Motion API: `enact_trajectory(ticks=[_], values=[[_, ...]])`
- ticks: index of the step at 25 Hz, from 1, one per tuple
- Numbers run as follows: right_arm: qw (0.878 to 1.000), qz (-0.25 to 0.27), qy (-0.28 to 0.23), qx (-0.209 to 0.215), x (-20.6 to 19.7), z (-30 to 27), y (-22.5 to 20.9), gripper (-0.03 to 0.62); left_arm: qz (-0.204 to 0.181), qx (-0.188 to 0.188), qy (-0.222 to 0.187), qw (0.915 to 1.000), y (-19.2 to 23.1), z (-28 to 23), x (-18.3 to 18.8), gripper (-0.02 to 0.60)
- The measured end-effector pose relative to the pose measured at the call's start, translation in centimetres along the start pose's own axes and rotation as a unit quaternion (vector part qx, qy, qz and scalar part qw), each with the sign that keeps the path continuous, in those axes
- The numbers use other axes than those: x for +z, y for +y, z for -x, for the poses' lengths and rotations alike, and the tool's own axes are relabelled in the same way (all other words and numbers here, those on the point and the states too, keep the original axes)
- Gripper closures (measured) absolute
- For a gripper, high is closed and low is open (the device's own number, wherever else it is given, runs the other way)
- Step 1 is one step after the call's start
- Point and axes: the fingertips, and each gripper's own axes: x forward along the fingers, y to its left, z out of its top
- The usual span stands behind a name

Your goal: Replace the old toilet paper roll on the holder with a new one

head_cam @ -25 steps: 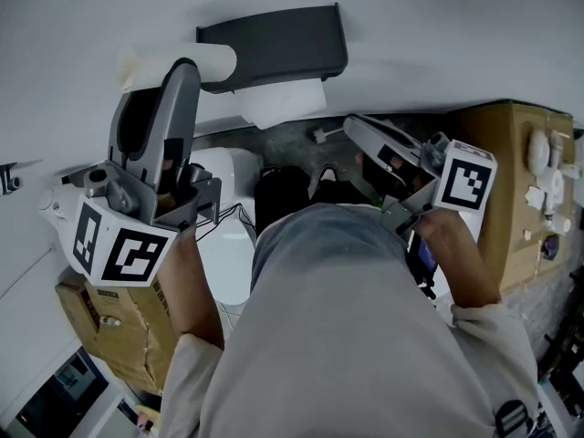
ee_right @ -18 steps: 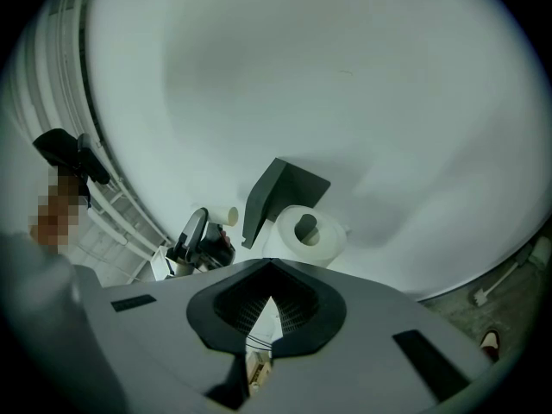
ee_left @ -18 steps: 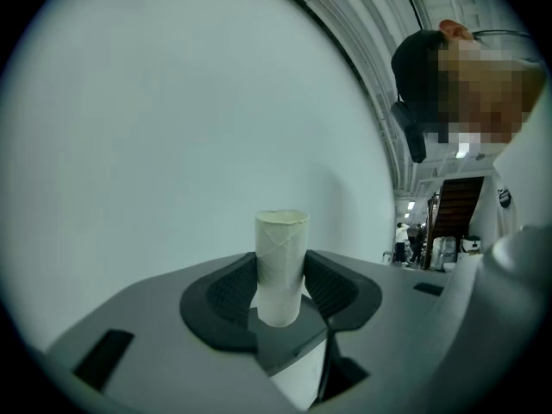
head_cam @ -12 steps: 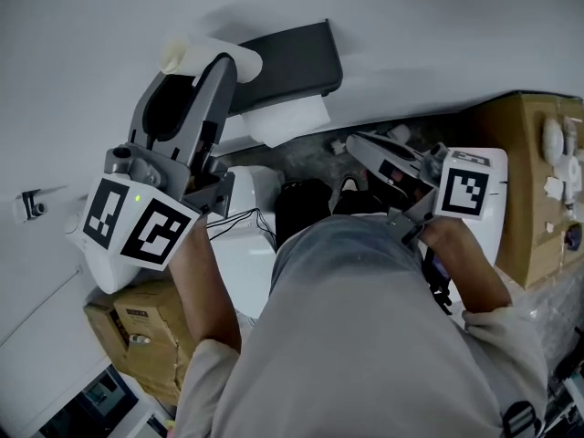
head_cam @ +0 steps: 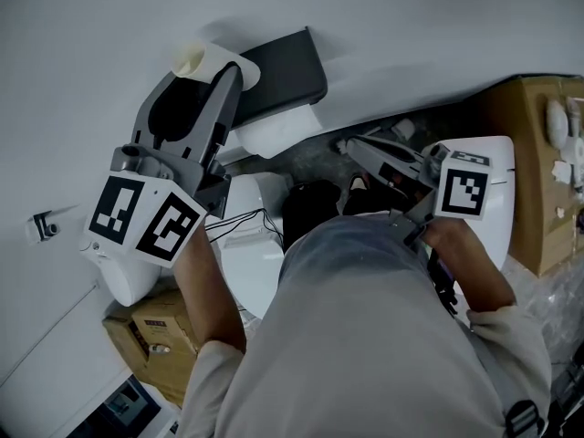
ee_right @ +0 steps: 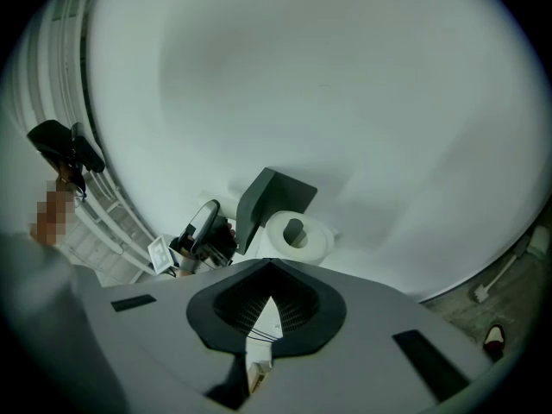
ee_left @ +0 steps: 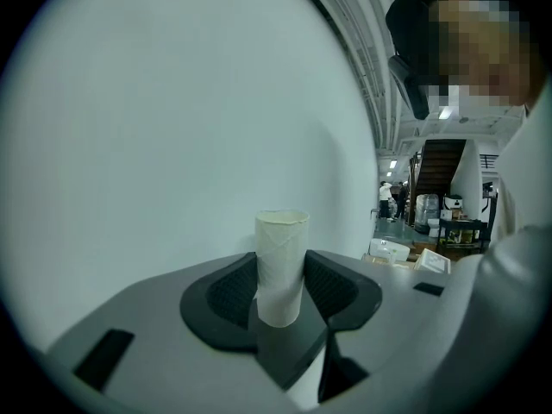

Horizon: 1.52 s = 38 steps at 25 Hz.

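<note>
Closest in, at six o'clock in the head view, the person's grey-clad torso fills the frame, with a forearm running out to each tool. At about three o'clock the right gripper points level toward the wall, its jaws closed flat together with nothing between them. It looks parked to the side so the other hand has room. From nine o'clock the left gripper reaches up toward eleven. Its own view shows the jaws standing fairly wide yet pressed on both sides of a bare cardboard tube, which sticks out past the pads with its open end clear. I judge this to be the old roll's core, gripped low across its width so it neither slips nor crushes. Farther out, at twelve o'clock, the dark holder sits on the wall just beside the tube. Under its cover the right gripper view shows a full white roll. The fresh roll therefore seems already seated, and what probably remains is to carry the tube away and discard it.
</note>
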Motion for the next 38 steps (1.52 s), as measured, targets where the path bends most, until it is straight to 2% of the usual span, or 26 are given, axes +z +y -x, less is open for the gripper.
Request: enact_trajectory(ticks=[8,12,15,25,32,38], values=[[1.0,-0.003,0.005,-0.003,-0.2,0.0,-0.2,0.576,-0.007,0.0,0.019,0.9998,-0.1,-0.2,-0.5,0.408],[1.0,-0.003,0.008,-0.003,-0.2,-0.1,-0.3,0.576,-0.04,-0.007,0.054,0.9977,-1.0,-0.9,-1.1,0.407],[1.0,-0.004,0.01,-0.001,-0.2,-0.1,-0.3,0.576,-0.055,-0.007,0.065,0.9963,-1.4,-1.1,-1.0,0.407],[1.0,-0.024,0.006,-0.006,-0.1,0.0,-1.1,0.576,-0.059,0.019,0.053,0.9967,-0.7,-0.7,-1.3,0.407],[0.999,-0.033,0.002,-0.001,-0.4,0.0,-0.6,0.576,-0.034,0.02,0.024,0.9989,-0.5,0.4,-0.6,0.391],[1.0,-0.029,-0.002,-0.002,0.0,0.1,-0.9,0.576,-0.032,0.025,0.025,0.9989,-0.1,0.8,-1.0,0.391]])
